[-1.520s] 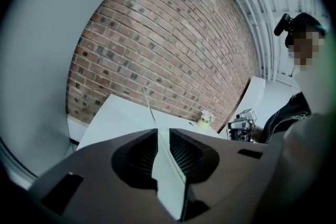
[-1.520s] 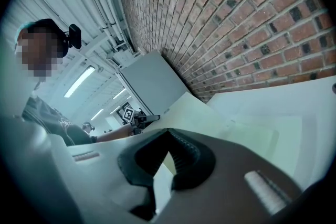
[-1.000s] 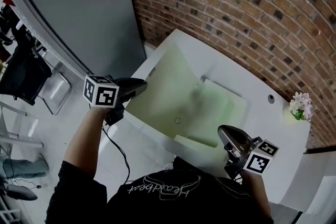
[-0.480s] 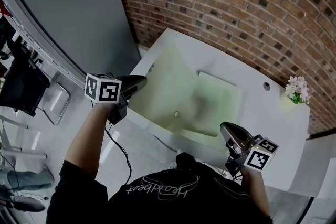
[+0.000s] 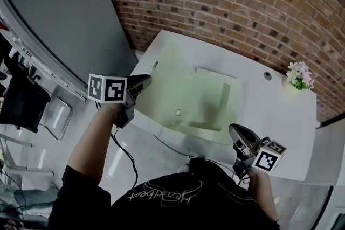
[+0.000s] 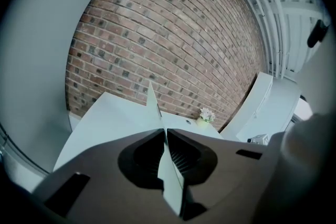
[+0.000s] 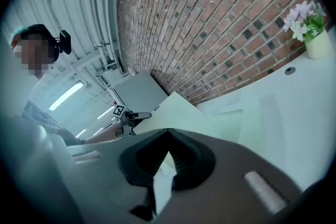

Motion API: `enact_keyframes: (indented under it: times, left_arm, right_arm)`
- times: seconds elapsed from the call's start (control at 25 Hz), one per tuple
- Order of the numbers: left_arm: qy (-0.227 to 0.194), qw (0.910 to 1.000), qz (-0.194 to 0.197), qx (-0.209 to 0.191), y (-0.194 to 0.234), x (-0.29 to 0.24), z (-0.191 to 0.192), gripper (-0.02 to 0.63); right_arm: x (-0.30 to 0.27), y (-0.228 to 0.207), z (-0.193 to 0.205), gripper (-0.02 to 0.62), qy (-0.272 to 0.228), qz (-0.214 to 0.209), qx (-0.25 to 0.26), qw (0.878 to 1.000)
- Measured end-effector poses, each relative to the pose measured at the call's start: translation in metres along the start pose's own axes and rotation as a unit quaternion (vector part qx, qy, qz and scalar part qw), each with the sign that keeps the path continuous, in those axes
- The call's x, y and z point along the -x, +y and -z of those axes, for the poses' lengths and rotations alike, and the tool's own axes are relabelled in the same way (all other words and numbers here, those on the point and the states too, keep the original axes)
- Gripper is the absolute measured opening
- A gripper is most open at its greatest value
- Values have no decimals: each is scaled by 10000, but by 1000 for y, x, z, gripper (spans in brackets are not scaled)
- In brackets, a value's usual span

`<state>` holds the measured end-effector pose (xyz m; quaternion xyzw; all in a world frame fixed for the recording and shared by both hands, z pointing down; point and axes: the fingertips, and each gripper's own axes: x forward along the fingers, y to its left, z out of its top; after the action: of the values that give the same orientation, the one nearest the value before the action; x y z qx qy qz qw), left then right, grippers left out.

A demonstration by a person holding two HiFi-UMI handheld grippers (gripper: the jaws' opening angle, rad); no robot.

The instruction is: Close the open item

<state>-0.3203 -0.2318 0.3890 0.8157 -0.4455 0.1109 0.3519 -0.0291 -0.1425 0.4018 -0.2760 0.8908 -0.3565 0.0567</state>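
In the left gripper view my left gripper (image 6: 161, 131) is clamped on the pale panel (image 6: 153, 103). I see the panel only edge-on, so both its faces are hidden, and my gripper's body covers its lower run. Between the jaws of my right gripper (image 7: 167, 136) sits a pale sliver (image 7: 161, 189); I can't tell what it belongs to or whether the jaws press it. Beyond that gripper the flower pot (image 7: 319, 43) is clipped by the lens rim. In the head view my torso (image 5: 161, 199) hides the near side of the white unit (image 5: 275, 110) between my grippers. The round mark (image 5: 178, 112) ahead of my left gripper is too small to identify.
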Motion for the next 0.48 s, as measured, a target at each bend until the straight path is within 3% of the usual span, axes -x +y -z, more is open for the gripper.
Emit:
enact_keyframes:
  times: [0.48]
  left_arm:
    - [169,9992,-149,-329,-47,-16,-4,22]
  right_arm:
    - [26,-46,3,3,283,661,273,9970]
